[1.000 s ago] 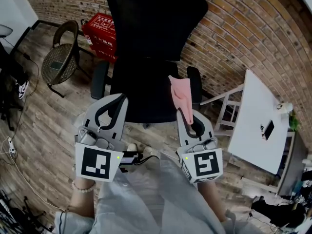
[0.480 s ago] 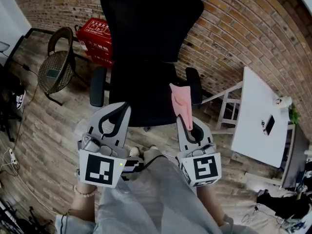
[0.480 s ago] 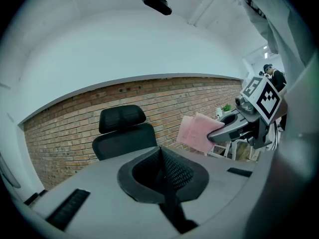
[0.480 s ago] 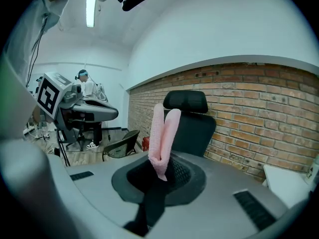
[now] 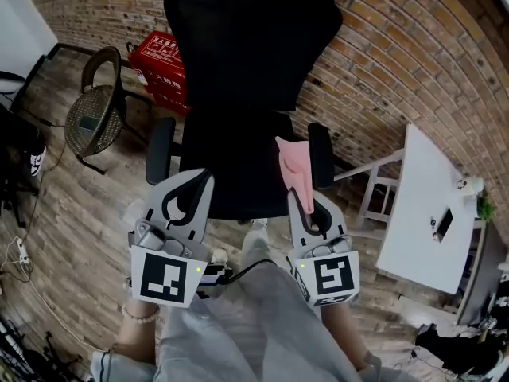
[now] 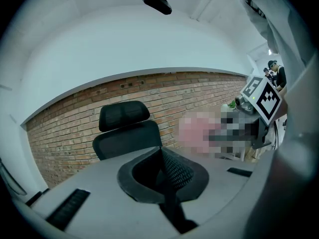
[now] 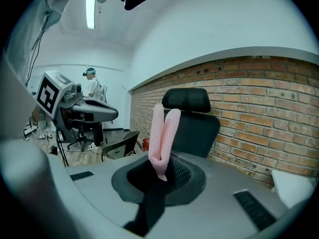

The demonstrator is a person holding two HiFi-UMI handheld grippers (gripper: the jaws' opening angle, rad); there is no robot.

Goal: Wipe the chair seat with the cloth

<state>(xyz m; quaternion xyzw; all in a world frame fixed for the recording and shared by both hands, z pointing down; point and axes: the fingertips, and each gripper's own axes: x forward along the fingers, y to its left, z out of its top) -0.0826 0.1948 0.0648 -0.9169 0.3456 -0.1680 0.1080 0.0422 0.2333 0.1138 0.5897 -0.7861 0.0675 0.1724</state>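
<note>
A black office chair (image 5: 238, 94) stands against the brick wall, its seat (image 5: 231, 169) just ahead of both grippers. My right gripper (image 5: 306, 205) is shut on a folded pink cloth (image 5: 293, 168), which lies over the seat's right side near the right armrest (image 5: 320, 153). In the right gripper view the pink cloth (image 7: 163, 138) stands up from the closed jaws in front of the chair (image 7: 192, 123). My left gripper (image 5: 191, 193) hovers at the seat's front left edge; its jaws meet with nothing between them, and the chair (image 6: 127, 131) shows beyond.
A wicker chair (image 5: 91, 114) and a red box (image 5: 163, 62) stand on the left by the brick wall. A white table (image 5: 425, 205) is at the right. Cables trail on the wooden floor (image 5: 56, 205) at far left. A person (image 7: 92, 91) stands far off.
The view has shifted slightly; the chair now sits a bit lower and nearer in the frame. Both grippers keep their places in front of the seat, the cloth still held.
</note>
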